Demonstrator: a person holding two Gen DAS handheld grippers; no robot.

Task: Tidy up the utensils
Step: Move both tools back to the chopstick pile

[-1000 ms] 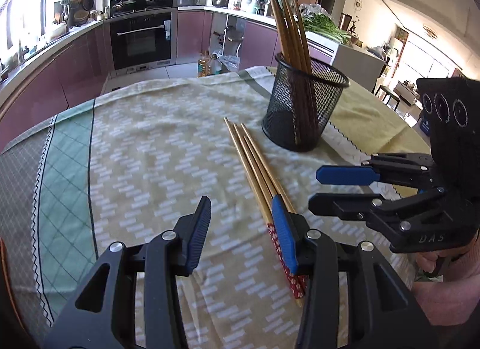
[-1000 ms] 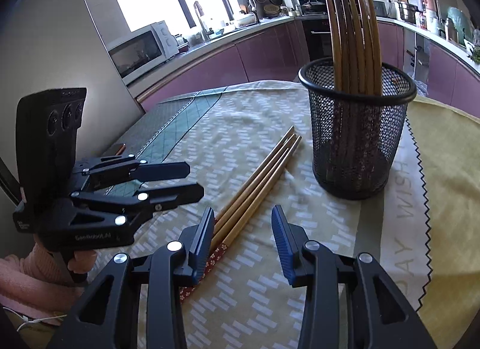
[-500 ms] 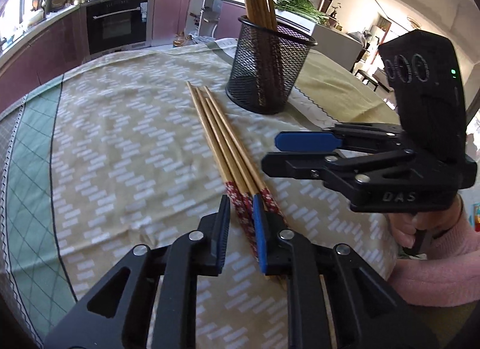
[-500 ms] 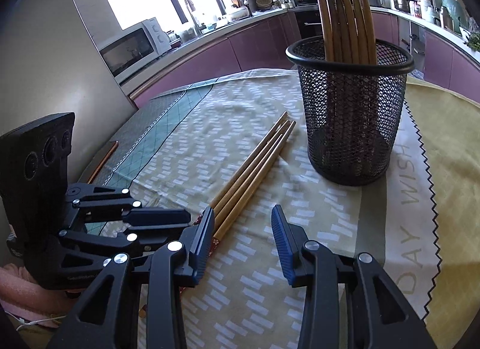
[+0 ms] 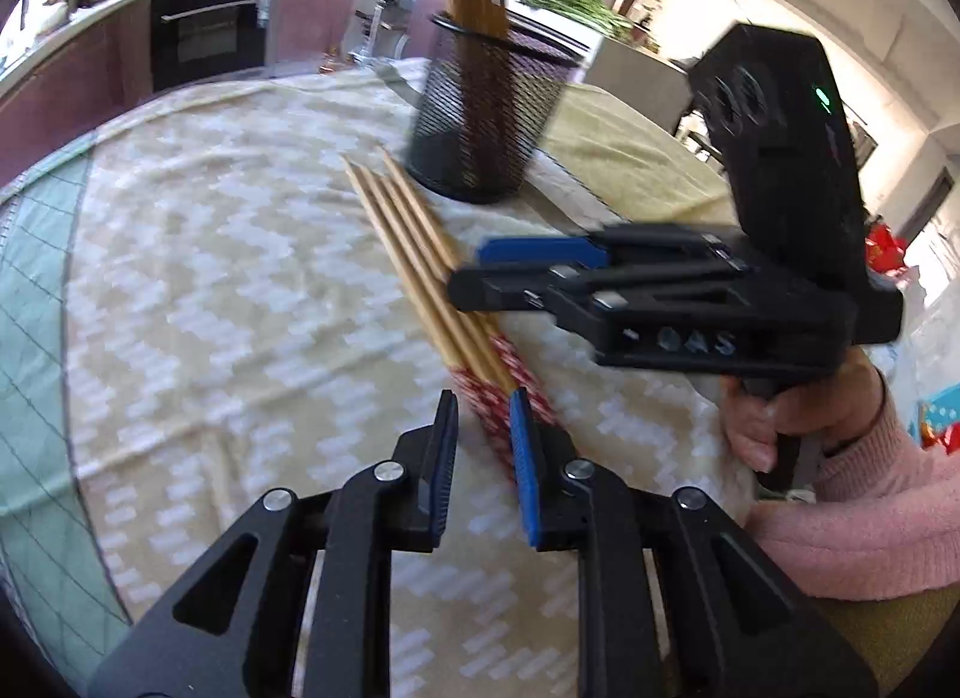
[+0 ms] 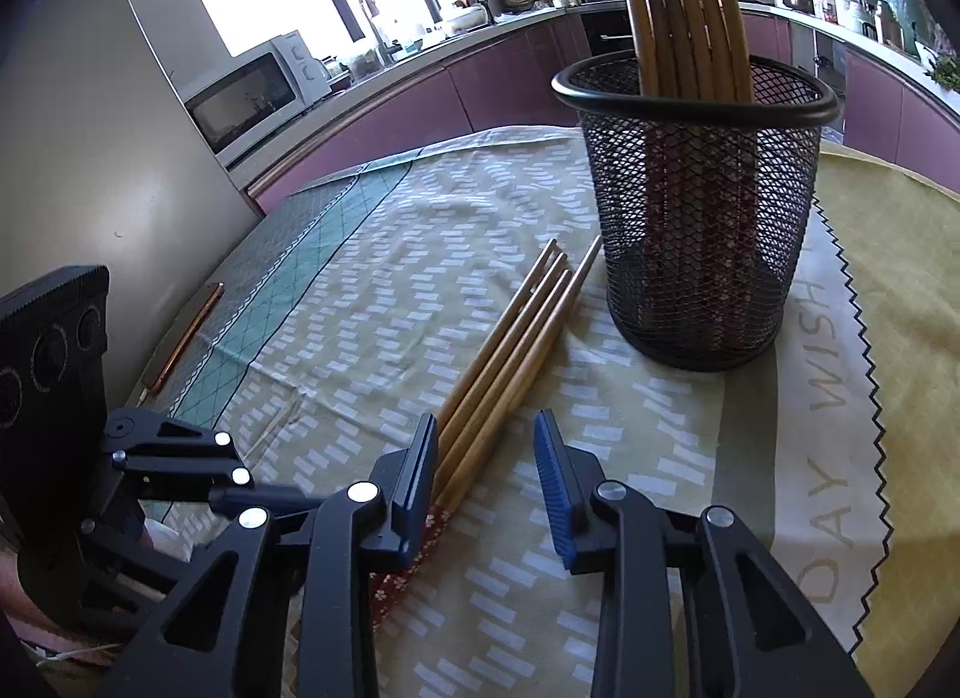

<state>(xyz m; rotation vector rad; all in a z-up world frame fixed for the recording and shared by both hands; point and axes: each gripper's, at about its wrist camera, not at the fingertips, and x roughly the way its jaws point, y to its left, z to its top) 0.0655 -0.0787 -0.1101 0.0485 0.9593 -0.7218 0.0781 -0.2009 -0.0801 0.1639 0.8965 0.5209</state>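
Note:
Several bamboo chopsticks with red patterned ends lie side by side on the tablecloth; one tip splays toward the cup. My left gripper has those red ends between its jaws, which are narrow and opening; a sliver of cloth shows beside the left pad. My right gripper straddles the chopsticks further along, jaws closing, with the sticks near its left pad and clear of the right one. In the left wrist view the right gripper lies across the sticks. A black mesh cup behind holds several upright chopsticks.
A hand in a pink sleeve holds the right tool at the table's near edge. The mesh cup stands just beyond the chopstick tips. A thin flat brown object lies at the table's left edge. Kitchen counters, a microwave and an oven are behind.
My left gripper moved forward over the chopsticks' red ends and its jaws narrowed around them. The right gripper came lower onto the sticks and narrowed slightly. One chopstick tip splayed toward the cup.

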